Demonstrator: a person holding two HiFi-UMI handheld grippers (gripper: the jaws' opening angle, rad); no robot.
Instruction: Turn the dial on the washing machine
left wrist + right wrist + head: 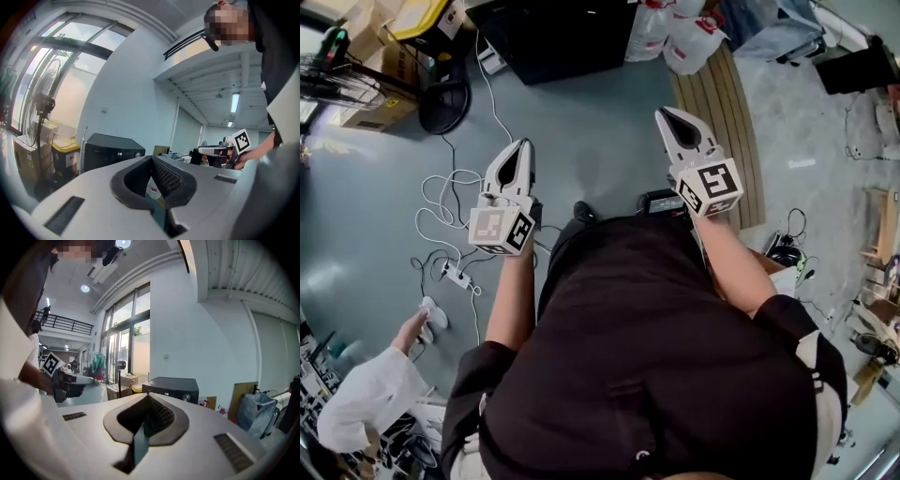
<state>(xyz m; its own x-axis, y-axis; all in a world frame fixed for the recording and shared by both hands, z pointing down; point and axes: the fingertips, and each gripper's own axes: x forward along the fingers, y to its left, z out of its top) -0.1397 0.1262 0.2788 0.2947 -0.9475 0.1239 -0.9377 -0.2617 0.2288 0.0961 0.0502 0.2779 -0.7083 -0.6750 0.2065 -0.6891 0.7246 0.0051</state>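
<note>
The left claw [152,158] is closed, tips together, and grips nothing; only a bit of floor shows through the hollow behind the tips. The right claw [149,397] is shut as well and empty. The person holds both up in the air, side by side but apart, pointing ahead toward the washing machine [171,389]. This is a black box standing on the floor, well apart from both claws. Its dial [186,398] is a small round knob on the front panel, just right of a lit display.

In the head view the grey floor [600,141] under the claws carries loose white cables [441,202] and a power strip [455,277]. A fan [44,98] and cardboard boxes [380,70] stand to the left of the machine, with white bags [675,33] to its right. Another person's white sleeve [366,394] shows at the lower left.
</note>
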